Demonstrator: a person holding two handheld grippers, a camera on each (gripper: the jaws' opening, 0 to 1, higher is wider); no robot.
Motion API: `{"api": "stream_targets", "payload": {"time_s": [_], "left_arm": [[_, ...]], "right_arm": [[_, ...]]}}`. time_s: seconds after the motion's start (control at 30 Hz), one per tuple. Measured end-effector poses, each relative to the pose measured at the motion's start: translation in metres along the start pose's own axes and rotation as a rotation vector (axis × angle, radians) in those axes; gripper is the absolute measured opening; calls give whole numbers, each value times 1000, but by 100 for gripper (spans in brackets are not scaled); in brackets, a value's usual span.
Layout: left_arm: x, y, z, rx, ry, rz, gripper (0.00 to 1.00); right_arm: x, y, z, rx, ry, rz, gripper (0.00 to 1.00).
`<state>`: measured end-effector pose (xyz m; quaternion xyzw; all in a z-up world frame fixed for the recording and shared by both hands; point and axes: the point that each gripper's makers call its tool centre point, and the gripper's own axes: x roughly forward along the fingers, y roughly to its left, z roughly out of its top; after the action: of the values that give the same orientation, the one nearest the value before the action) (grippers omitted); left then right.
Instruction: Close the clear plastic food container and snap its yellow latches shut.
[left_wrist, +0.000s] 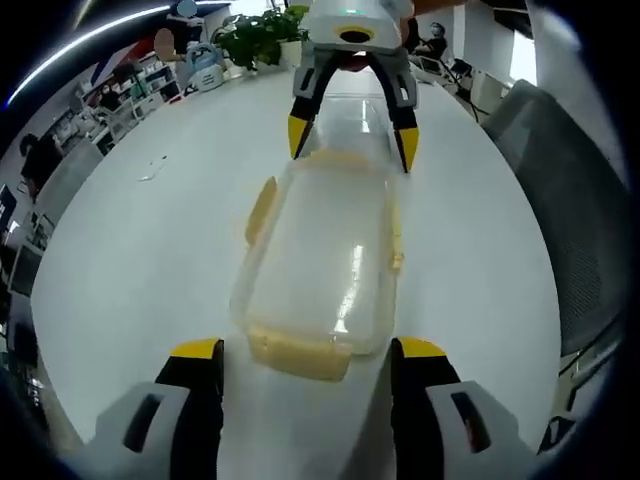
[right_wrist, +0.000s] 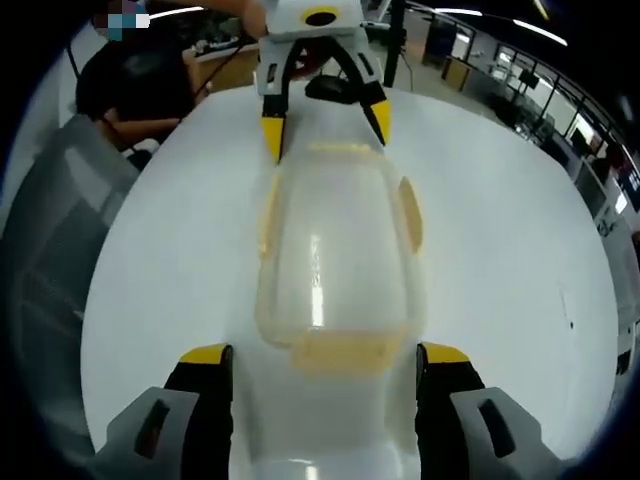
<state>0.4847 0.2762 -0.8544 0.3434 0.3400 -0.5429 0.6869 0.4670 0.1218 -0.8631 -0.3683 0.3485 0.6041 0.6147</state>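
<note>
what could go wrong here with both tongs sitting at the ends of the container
The clear container sits loose on the smooth white table, so a push from one end may slide it. The side latch flares outward and could stay unsnapped. Both the left tongs and the right tongs are open, gripping nothing.
</note>
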Motion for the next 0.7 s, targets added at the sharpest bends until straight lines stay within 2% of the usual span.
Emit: {"api": "stream_targets", "payload": {"time_s": [0.3, 0.4, 0.63, 0.7], "left_arm": [[4, -1, -1, -1, -2, -57, 69], [3, -5, -1, 5, 5, -90, 64], [3, -7, -2, 44, 20, -125, 55], [3, -8, -3, 49, 24, -127, 54]], "right_arm": [[1, 0, -1, 10, -1, 24, 73], [1, 0, -1, 10, 1, 25, 72], [0, -2, 0, 8, -1, 25, 61], [-1, -3, 0, 11, -1, 23, 54]]}}
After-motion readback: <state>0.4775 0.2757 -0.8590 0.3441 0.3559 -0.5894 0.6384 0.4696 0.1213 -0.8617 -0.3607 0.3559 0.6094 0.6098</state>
